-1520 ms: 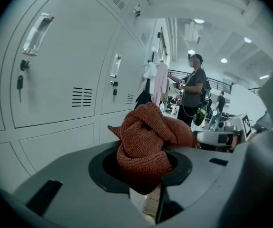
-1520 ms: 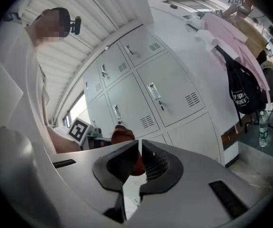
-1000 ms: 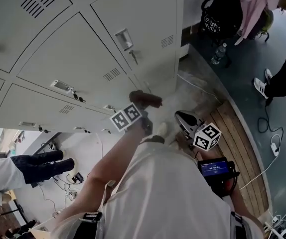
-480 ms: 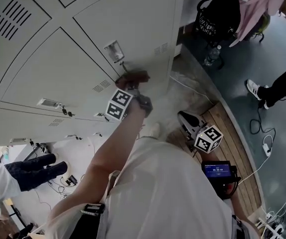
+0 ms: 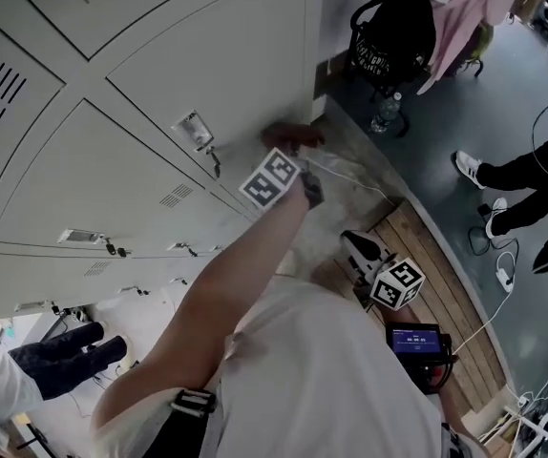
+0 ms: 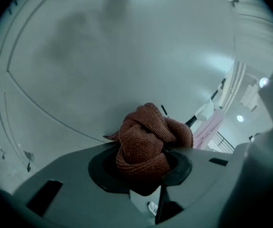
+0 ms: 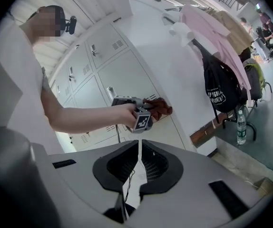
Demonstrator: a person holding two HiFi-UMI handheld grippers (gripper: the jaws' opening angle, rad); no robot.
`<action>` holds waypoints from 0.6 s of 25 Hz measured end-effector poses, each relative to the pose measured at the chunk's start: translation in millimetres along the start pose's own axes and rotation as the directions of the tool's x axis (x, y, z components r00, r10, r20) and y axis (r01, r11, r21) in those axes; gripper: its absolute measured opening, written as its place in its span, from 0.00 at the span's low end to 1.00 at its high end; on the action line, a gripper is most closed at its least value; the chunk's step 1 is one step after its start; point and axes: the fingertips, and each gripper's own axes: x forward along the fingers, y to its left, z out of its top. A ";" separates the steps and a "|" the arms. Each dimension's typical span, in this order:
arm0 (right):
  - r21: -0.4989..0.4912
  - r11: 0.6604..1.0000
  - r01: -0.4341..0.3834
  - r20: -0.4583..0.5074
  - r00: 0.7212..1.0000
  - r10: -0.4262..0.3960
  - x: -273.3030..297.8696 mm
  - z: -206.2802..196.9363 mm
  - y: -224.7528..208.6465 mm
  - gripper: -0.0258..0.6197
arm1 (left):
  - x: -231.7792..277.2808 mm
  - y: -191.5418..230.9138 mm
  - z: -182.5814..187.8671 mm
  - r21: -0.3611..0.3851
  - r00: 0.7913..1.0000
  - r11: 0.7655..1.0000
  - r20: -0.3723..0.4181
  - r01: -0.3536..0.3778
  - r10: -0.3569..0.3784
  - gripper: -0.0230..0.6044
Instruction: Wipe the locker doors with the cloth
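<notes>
Locker doors (image 5: 140,93), grey and vented, seen filling upper left of head view. Left hand-held gripper (image 6: 141,165) held out on bare arm, jaws clamped on bunched rust-brown cloth (image 6: 146,139), set against door near right edge of locker bank. Right hand-held gripper (image 7: 139,170) held low, jaws closed, nothing gripped.

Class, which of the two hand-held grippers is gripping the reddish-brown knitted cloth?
The left gripper: its jaws clamp the bunched reddish-brown cloth by a grey metal locker door. The right gripper has its jaws together on nothing.
</notes>
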 end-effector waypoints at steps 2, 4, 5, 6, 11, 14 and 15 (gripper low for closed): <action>0.004 1.000 0.022 0.014 1.000 -0.022 -6.4 2.1 -3.8 0.09 | 16.0 -17.9 -6.6 0.105 1.000 0.994 -0.028 0.013 -0.010 0.22; 0.009 0.999 0.040 0.025 0.999 -0.041 -12.2 3.0 -6.7 0.09 | 30.1 -31.9 -15.6 0.194 0.997 0.980 -0.073 0.034 -0.020 0.22; 0.012 0.999 0.047 0.028 0.998 -0.048 -14.7 2.7 -7.9 0.09 | 37.1 -38.1 -21.5 0.220 0.994 0.974 -0.106 0.050 -0.027 0.22; 0.015 0.998 0.053 0.030 0.998 -0.053 -16.7 1.9 -8.7 0.09 | 44.0 -44.0 -27.0 0.231 0.990 0.971 -0.139 0.066 -0.034 0.22; 0.018 0.999 0.048 0.035 0.998 -0.049 -17.9 -1.1 -6.0 0.09 | 46.2 -72.3 -17.9 0.300 0.991 0.951 -0.129 0.078 -0.041 0.22; 0.012 1.000 0.026 0.037 0.999 -0.026 -13.0 -0.1 -2.6 0.09 | 21.0 -71.2 3.3 0.380 0.999 0.925 -0.053 0.028 -0.009 0.22; 0.009 1.000 0.014 0.036 0.999 -0.015 -10.7 0.0 -1.0 0.09 | 11.2 -65.6 10.5 0.395 1.000 0.919 -0.027 0.003 0.009 0.22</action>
